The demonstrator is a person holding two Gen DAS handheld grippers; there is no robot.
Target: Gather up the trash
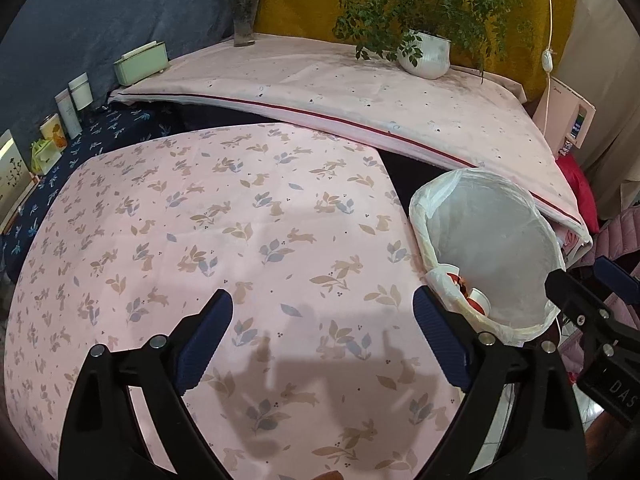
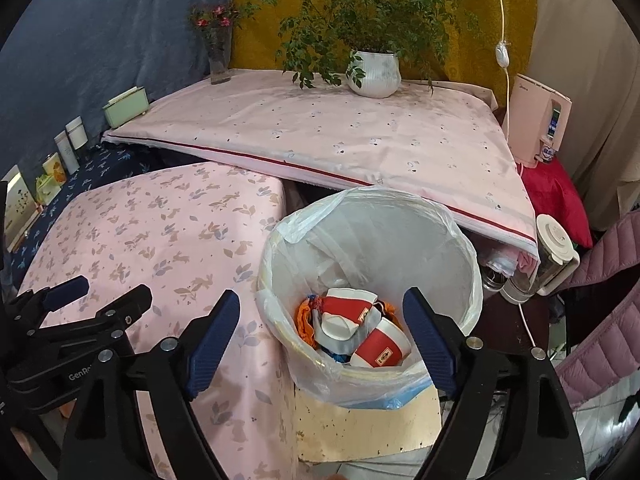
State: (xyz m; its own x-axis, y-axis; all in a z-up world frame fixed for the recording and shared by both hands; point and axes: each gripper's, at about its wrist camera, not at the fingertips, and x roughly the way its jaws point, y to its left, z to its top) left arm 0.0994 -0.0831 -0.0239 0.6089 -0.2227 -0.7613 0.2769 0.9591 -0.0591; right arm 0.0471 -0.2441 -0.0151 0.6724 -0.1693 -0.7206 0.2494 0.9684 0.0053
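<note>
Both jaws spread and empty: the left hand-held gripper [image 1: 323, 310] hangs over the pink rabbit-print table [image 1: 200, 240], the right hand-held gripper [image 2: 321, 314] over the lined bin [image 2: 460, 248] at the table's right edge. Crushed red-and-white cups [image 2: 372, 344] lie inside. Behind, a potted plant [image 2: 374, 68] and vase [image 2: 219, 60] stand against blue and mustard walls.
</note>
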